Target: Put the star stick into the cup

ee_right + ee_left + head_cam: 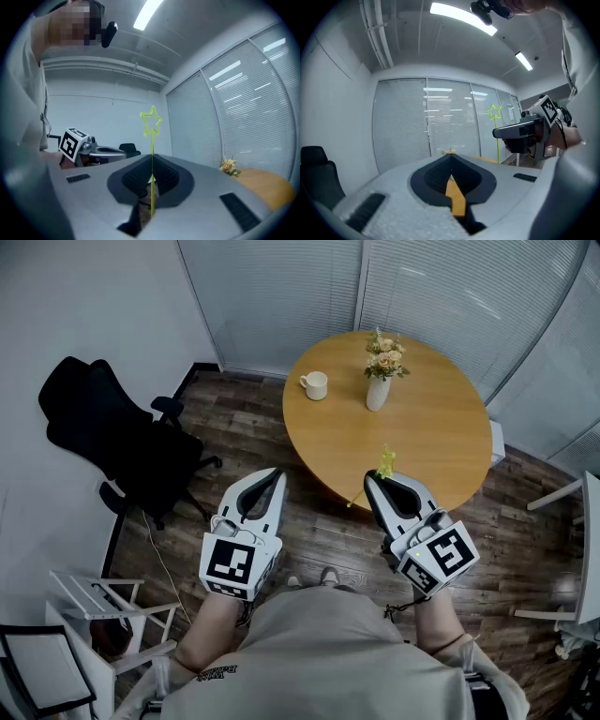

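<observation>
The star stick (385, 462) is a thin yellow-green rod with an outline star on top. My right gripper (371, 477) is shut on it just off the near edge of the round wooden table (422, 442). In the right gripper view the star stick (151, 121) stands upright between the closed jaws of my right gripper (152, 160). The white cup (315, 385) sits upright on the table's far left part, well beyond both grippers. My left gripper (277, 472) hovers over the floor left of the table, shut and holding nothing. The left gripper view shows the star stick (494, 111) off to the right.
A white vase of flowers (379, 376) stands on the table to the right of the cup. A black office chair (112, 432) is on the left. A white folding rack (94, 596) sits at the lower left, and white furniture (572, 549) at the right edge. Blinds cover the far wall.
</observation>
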A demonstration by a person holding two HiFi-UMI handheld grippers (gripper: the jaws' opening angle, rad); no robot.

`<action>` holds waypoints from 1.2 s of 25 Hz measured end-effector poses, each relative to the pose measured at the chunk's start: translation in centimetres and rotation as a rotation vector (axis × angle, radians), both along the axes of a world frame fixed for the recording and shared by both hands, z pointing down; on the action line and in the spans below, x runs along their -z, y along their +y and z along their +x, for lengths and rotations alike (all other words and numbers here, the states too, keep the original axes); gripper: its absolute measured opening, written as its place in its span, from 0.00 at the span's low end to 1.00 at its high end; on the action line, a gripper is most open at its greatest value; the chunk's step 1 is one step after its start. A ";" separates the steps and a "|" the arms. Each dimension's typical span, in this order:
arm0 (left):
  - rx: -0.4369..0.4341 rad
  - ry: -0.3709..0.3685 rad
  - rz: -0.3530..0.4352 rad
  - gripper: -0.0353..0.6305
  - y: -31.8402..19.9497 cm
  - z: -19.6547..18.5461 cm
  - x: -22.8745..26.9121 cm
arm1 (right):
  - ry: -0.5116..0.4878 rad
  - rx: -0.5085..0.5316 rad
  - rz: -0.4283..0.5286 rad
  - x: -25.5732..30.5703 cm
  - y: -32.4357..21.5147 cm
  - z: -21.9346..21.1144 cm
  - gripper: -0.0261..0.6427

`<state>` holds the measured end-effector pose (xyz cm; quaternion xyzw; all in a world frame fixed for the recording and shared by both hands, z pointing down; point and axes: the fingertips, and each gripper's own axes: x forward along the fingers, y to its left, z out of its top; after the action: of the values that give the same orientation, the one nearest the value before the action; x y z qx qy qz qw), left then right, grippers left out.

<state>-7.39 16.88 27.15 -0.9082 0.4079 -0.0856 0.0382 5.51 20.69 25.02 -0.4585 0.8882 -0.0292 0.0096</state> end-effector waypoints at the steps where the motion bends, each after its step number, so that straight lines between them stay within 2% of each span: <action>1: -0.008 0.002 -0.001 0.09 0.0 0.0 -0.2 | 0.000 -0.001 0.000 0.0 0.0 0.0 0.08; 15: -0.044 -0.005 -0.019 0.09 0.5 0.7 -1.0 | 0.000 -0.023 -0.013 -0.3 0.2 0.0 0.08; 30: -0.012 -0.027 -0.014 0.09 0.4 2.2 -2.0 | -0.002 0.016 -0.017 -1.4 -0.6 1.4 0.08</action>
<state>-5.20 17.25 29.20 -0.9096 0.4014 -0.1004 0.0381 6.96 20.11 26.44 -0.4512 0.8916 -0.0371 0.0064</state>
